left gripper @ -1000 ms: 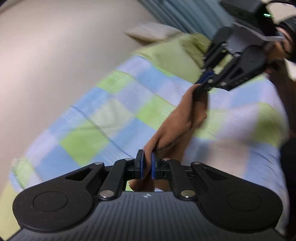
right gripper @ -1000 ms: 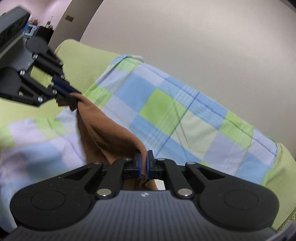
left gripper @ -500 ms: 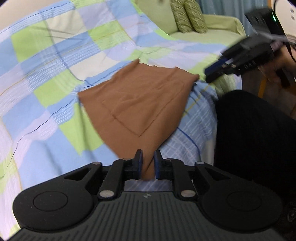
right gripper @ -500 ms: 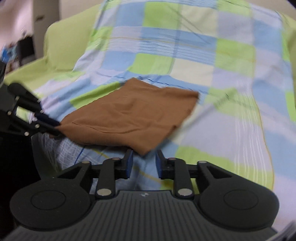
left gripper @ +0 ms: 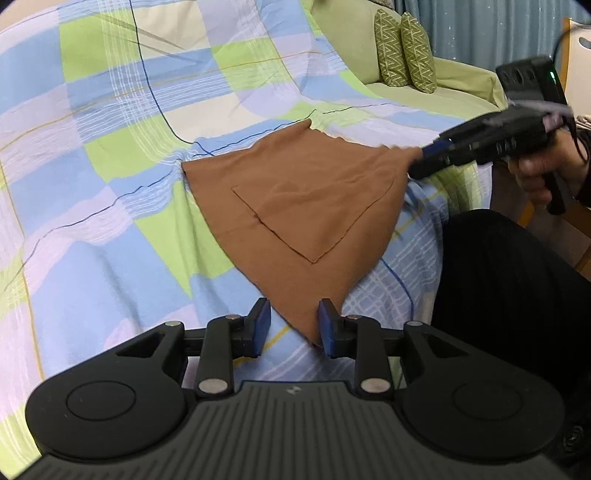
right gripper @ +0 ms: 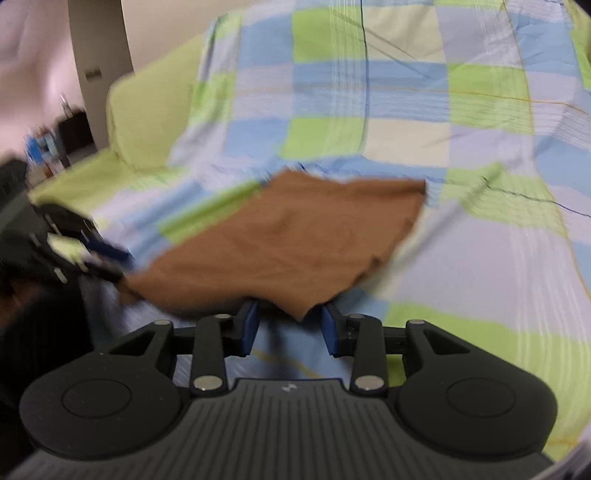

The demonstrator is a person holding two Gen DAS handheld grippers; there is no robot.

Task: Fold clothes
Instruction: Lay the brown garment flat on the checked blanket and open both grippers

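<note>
Your left gripper [left gripper: 293,325] and right gripper [right gripper: 290,326] each straddle a near corner of the brown garment [left gripper: 306,206] (jaws parted, gripping nothing), which spreads away across the bed [left gripper: 110,184].

Both wrist views close, angled down; share brown cloth [left gripper: 306,206] from opposite corners.

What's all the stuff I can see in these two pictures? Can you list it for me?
Brown cloth: one, brown, spread flat on the checked sheet.
Checked sheet: one, blue, green and cream, draped over the sofa.
Sofa: one, light green, under the sheet.
Cushions: two, green zigzag, at the sofa's far end.
Curtain: one, blue-grey, behind the sofa.
Left gripper: black, blue pads, jaws open around a cloth corner.
Right gripper: same, jaws open at another corner.
Hand: one, holding the right gripper.
</note>
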